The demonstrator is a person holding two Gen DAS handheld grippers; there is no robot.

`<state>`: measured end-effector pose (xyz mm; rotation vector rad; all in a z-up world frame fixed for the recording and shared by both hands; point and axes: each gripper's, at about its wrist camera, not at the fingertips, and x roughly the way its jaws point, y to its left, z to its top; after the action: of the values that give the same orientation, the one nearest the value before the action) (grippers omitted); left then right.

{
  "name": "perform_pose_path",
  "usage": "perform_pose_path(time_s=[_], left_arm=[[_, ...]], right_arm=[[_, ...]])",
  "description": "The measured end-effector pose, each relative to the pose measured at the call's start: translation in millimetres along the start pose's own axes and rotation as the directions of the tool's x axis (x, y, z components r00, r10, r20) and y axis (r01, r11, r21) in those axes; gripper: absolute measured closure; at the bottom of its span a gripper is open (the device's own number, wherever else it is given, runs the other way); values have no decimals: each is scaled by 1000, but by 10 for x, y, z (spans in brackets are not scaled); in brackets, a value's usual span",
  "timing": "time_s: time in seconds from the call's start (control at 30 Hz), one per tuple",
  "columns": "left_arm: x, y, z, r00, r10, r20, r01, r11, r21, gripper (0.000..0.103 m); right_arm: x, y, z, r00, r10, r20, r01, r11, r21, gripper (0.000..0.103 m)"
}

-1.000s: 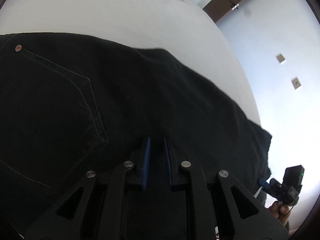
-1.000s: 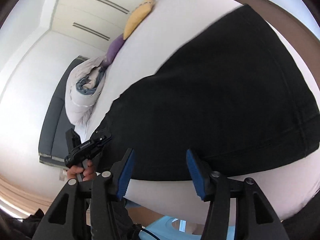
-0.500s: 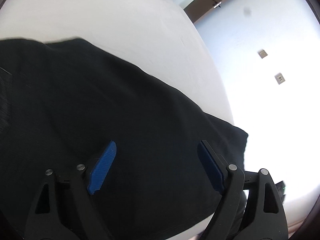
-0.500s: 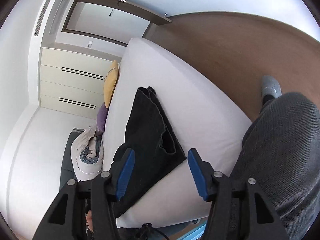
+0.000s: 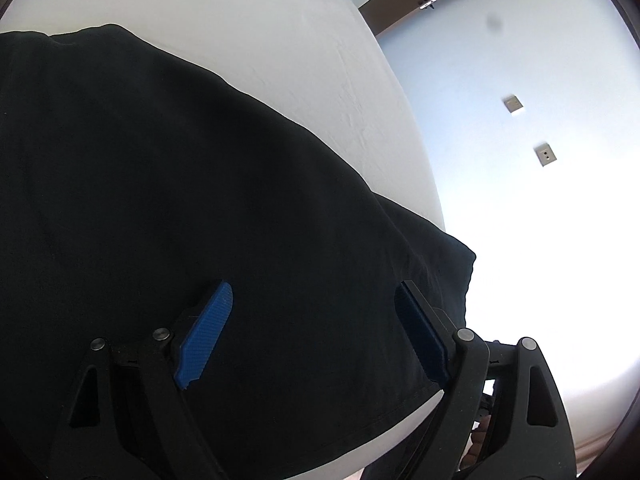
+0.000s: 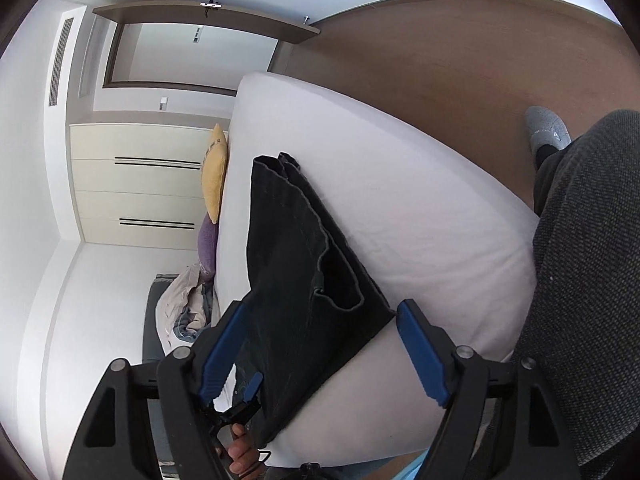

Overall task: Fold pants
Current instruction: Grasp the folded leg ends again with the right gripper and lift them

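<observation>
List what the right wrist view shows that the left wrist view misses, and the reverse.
Right wrist only: the yellow pillow in full, purple pillow, cream wardrobe, crumpled bedding, brown floor, the person's grey-trousered leg and grey slipper; the right gripper, jaws opening. Left wrist only: two wall plates, the open left gripper. Both: the black pants on the white mattress, held by neither gripper.

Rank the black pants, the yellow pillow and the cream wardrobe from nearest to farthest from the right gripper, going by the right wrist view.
1. Black pants: lying on the white bed, their near end between the right gripper's opening fingers, untouched.
2. Yellow pillow: at the bed's far left edge, above a purple one.
3. Cream wardrobe: against the wall behind the pillows.
</observation>
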<state>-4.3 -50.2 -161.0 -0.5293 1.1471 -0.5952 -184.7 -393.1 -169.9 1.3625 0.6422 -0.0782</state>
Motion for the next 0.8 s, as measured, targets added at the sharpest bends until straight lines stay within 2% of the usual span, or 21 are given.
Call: perform_pose_path(time_s=[0.23, 0.37, 0.4, 0.43, 0.47, 0.5, 0.53, 0.6, 0.8], left_arm=[[-220, 177, 182, 1000, 1, 3, -1, 1000, -14, 20], [-349, 258, 261, 1000, 6, -1, -6, 1000, -16, 20], [-349, 259, 267, 1000, 7, -1, -7, 1000, -18, 20], [-344, 262, 266, 1000, 6, -2, -6, 1000, -21, 20], [-335, 245, 276, 1000, 6, -1, -6, 1000, -24, 20], [-335, 245, 280, 1000, 6, -2, -6, 1000, -24, 20], [-334, 244, 283, 1000, 6, -3, -6, 1000, -24, 20], [-343, 249, 290, 1000, 4, -5, -4, 1000, -23, 20], [-371, 297, 312, 1000, -9, -5, 8, 999, -40, 20]], right_arm=[[96, -45, -6, 995, 93, 31, -95, 991, 90, 25], [248, 46, -16, 994, 97, 43, -100, 992, 77, 31], [284, 87, -10, 995, 94, 41, -96, 993, 63, 38], [329, 125, -2, 996, 83, 38, -85, 995, 50, 50], [385, 147, 5, 997, 64, 32, -65, 997, 40, 57], [432, 156, 16, 999, 41, 28, -42, 998, 37, 71], [453, 151, 22, 999, 26, 31, -27, 999, 43, 78], [470, 164, 20, 999, 7, 38, -8, 999, 40, 81], [520, 411, -24, 992, -110, 60, 115, 989, -94, 89]])
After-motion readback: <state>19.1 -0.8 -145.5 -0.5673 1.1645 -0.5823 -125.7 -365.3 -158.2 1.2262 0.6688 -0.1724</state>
